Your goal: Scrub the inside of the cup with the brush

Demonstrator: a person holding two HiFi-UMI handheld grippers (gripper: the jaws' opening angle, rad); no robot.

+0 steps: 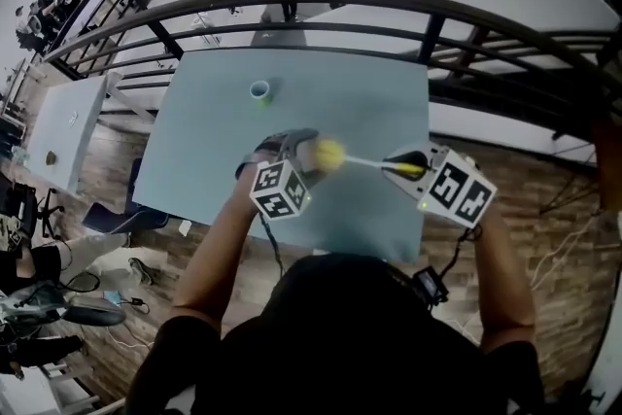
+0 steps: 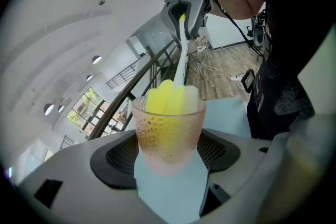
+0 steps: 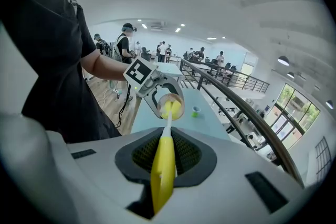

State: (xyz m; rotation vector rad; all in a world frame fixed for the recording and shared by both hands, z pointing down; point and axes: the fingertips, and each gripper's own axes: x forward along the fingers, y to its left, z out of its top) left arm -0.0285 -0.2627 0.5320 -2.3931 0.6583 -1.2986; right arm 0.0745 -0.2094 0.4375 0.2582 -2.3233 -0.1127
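The left tongs (image 1: pixel 303 160) are clamped on a pink dimpled glass cup (image 2: pixel 169 136), held over the near half of the counter (image 1: pixel 369 92) with its mouth toward 3 o'clock. The right tongs (image 1: pixel 406 168) are closed on the yellow handle of the sponge brush (image 3: pixel 163 165); its yellow head sits inside the cup. A small green cup (image 1: pixel 260 91) stands at 11 o'clock. From 12 to 2 o'clock open counter runs to the far edge under the railing (image 1: pixel 389 7).
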